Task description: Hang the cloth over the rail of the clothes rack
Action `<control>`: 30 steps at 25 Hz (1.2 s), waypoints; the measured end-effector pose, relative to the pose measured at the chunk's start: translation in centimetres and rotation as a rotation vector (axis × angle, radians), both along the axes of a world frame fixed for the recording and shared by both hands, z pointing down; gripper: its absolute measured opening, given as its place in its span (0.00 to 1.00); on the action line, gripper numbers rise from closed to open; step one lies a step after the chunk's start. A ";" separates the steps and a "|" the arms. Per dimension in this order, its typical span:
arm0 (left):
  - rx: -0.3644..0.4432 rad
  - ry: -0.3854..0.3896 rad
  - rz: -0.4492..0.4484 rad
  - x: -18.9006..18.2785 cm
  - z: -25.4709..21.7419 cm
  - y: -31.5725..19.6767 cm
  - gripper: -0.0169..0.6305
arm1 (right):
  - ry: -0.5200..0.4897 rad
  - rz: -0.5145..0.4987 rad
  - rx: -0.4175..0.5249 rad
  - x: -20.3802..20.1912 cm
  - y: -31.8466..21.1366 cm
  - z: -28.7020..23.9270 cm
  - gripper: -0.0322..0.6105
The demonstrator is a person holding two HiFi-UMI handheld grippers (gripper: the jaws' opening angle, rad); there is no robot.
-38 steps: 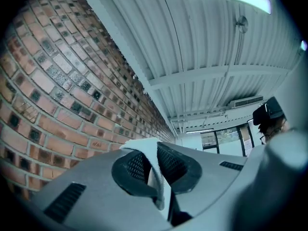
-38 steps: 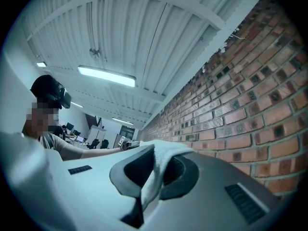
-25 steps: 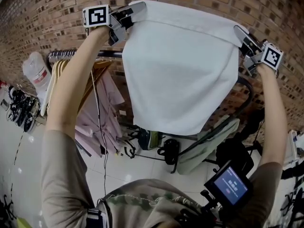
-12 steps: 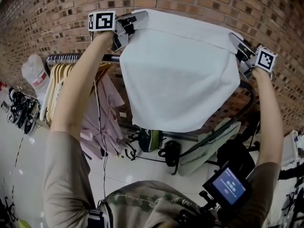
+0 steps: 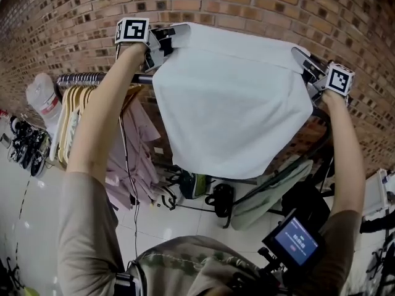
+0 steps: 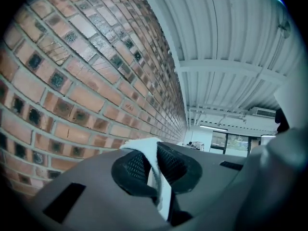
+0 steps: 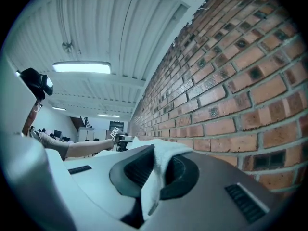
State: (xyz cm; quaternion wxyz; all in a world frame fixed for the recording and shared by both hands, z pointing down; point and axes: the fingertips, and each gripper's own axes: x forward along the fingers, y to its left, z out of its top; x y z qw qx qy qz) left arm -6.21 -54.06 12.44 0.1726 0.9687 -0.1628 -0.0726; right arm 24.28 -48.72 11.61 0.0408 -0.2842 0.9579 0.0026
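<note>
A white cloth [image 5: 231, 103] hangs spread between my two grippers, high in front of the brick wall. My left gripper [image 5: 171, 32] is shut on the cloth's upper left corner [image 6: 155, 170]. The right gripper [image 5: 301, 59] is shut on its upper right corner [image 7: 154, 174]. The cloth covers the middle of the clothes rack's rail [image 5: 92, 77], which shows only at the left, behind and below the left forearm. A dark curved bar of the rack [image 5: 321, 134] shows at the right. From the head view I cannot tell whether the cloth touches the rail.
Wooden hangers [image 5: 77, 103] and pink garments [image 5: 133, 159] hang on the rail's left part. A white cap [image 5: 44, 97] sits at its left end. Shoes [image 5: 24, 143] line the floor at left. Bags [image 5: 219, 196] and a green garment [image 5: 271, 187] lie under the rack. The brick wall [image 5: 259, 5] is close behind.
Both grippers have come down with the cloth, and its top edge now sits lower against the wall, nearer the rail. The left gripper has rolled a little.
</note>
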 end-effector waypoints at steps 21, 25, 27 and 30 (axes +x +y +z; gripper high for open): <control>-0.060 -0.077 0.083 1.6 2.6 1.0 0.37 | -0.108 -0.056 -0.233 -0.5 -1.1 2.7 0.26; -0.080 -0.104 0.123 2.2 3.4 1.7 0.50 | -0.096 -0.041 -0.249 -0.4 -1.4 3.2 0.29; -0.087 -0.142 0.129 2.4 4.1 1.9 0.55 | -0.108 -0.023 -0.261 -0.1 -1.7 3.3 0.38; -0.099 -0.154 0.118 2.4 4.5 1.7 0.57 | -0.129 0.020 -0.272 0.8 -2.2 3.4 0.39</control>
